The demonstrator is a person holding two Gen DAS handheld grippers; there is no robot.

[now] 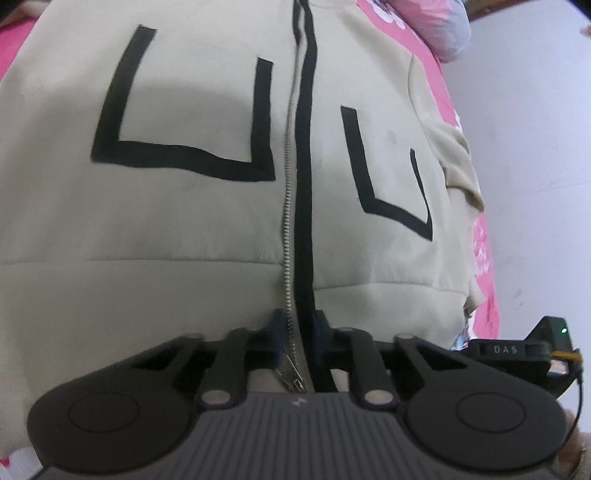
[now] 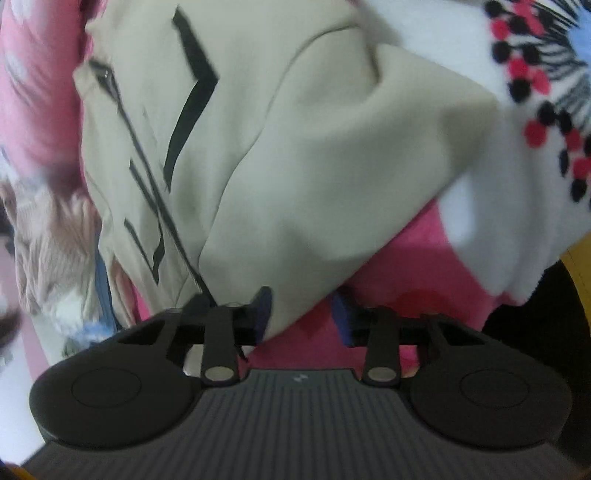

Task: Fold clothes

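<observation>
A beige zip jacket (image 1: 184, 206) with black angular stripes lies flat, front up, on a pink bed cover (image 1: 484, 258). Its metal zipper (image 1: 288, 221) and black placket run straight down to the hem. My left gripper (image 1: 299, 323) is at that hem, its blue pads closed in on the zipper band from both sides. In the right wrist view a folded, bulging part of the jacket (image 2: 332, 166) hangs down to my right gripper (image 2: 302, 312). Its corner rests against the left pad (image 2: 264, 310). Pink cover shows in the gap, so the jaws stand apart.
A white cloth with a red and black flower print (image 2: 517, 110) lies to the right of the jacket. A tan knitted garment (image 2: 48, 240) sits at the left. A pink bundle (image 1: 436, 26) lies past the collar. The bed edge drops to pale floor (image 1: 535, 147) on the right.
</observation>
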